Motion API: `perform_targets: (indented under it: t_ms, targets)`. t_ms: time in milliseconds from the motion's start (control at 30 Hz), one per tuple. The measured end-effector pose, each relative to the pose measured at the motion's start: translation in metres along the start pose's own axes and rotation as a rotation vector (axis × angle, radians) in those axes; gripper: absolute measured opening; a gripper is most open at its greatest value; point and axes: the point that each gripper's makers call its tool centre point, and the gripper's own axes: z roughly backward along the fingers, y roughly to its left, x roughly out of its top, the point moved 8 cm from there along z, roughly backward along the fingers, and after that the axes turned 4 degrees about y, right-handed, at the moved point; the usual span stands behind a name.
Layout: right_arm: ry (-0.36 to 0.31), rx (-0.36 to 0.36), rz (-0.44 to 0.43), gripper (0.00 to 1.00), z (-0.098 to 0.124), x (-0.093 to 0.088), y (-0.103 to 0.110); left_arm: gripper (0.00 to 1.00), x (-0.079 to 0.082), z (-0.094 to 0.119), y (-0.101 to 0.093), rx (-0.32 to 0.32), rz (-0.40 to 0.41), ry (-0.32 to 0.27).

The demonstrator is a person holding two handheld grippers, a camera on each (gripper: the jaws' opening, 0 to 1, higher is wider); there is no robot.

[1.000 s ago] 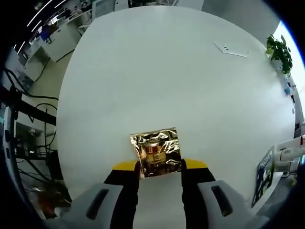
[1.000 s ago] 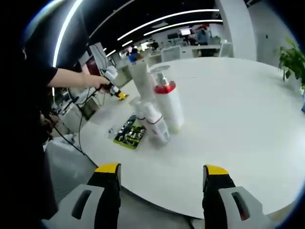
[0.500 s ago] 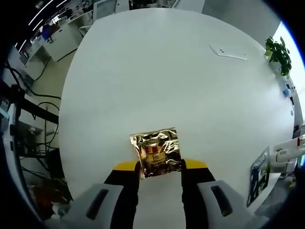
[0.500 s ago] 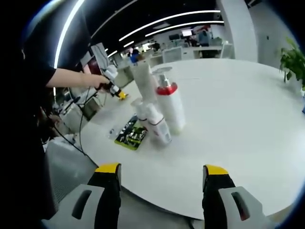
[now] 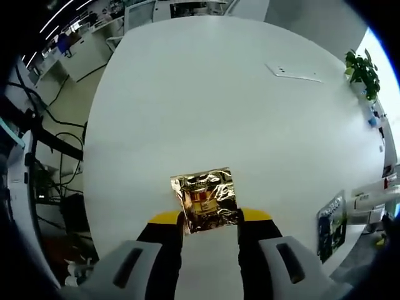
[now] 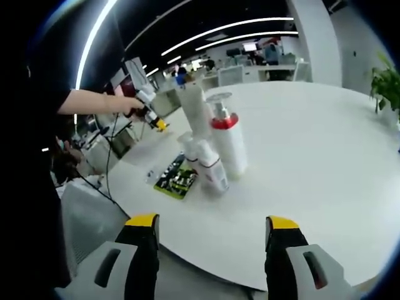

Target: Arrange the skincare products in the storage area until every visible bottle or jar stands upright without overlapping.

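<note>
Step in hand: carrying — the left gripper (image 5: 207,224) has its jaws closed on a gold foil sachet (image 5: 205,200) and holds it above the white desk (image 5: 219,106), so my reading is that the sachet is on its way to the storage area.
Where the products are: a red-collared pump bottle (image 6: 227,145) stands upright on the desk; touching it on the person's side are smaller white bottles (image 6: 207,165), and a green flat packet (image 6: 175,181) lies flat just beyond those.
Sachet against that landmark: well apart from the pump bottle, near the desk edge.
Right gripper (image 6: 212,240): jaws spread wide, nothing between them, facing the pump bottle.
Next move: likely bring the sachet toward the pump bottle without overlapping anything — whether foil can stand upright, I cannot tell.
</note>
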Motion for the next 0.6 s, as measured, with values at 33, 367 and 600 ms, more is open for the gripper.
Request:
perform_targets:
  t_ms: [33, 367, 600]
  targets:
    - [-0.003, 0.000, 0.002, 0.71, 0.000, 0.000, 0.000, 0.38, 0.001, 0.001, 0.001, -0.005, 0.004, -0.003]
    - [-0.032, 0.014, 0.028, 0.71, 0.001, 0.001, 0.002, 0.38, 0.022, -0.012, 0.032, -0.039, 0.021, -0.017]
    - [-0.044, 0.027, 0.047, 0.70, 0.002, 0.001, 0.004, 0.38, -0.001, 0.000, 0.005, -0.011, 0.018, -0.057]
